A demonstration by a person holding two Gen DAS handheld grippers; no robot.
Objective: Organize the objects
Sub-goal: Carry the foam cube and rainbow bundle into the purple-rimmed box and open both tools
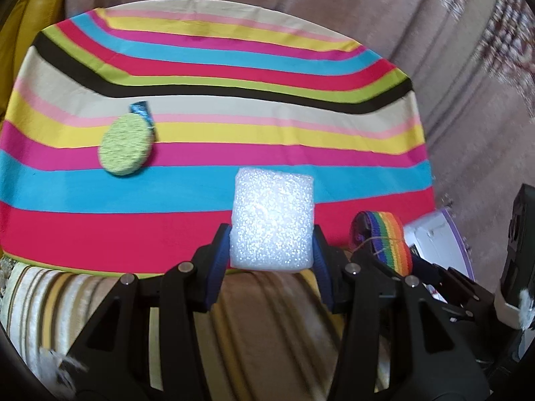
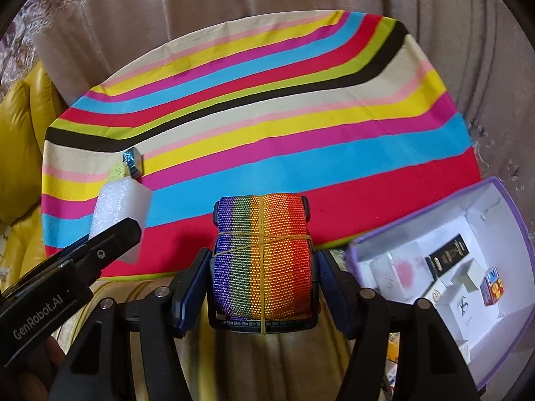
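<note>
A striped cloth (image 1: 214, 77) in bands of red, blue, pink, yellow, cream, black and green covers the table and fills most of both views, with a brownish carpet (image 1: 434, 33) beyond its far edge and a yellow cushion (image 2: 20, 140) at its left. Off the cloth's near right corner sits an open box (image 2: 515, 234) with a purple rim and white inside, holding several small cartons.

The left gripper (image 1: 271, 254) is clamped narrow on a white foam block (image 1: 273, 220), its blue pads pressing the block's two sides and holding it above the near edge of the cloth. The right gripper (image 2: 262, 287) holds a rolled rainbow strap (image 2: 262, 260) bound with a yellow rubber band, blue pads against its sides, just right of the foam block and left of the box.

Farther back on the left of the cloth lies a green oval sponge (image 1: 127, 147), with a small blue block (image 1: 142, 110) touching its far edge.
</note>
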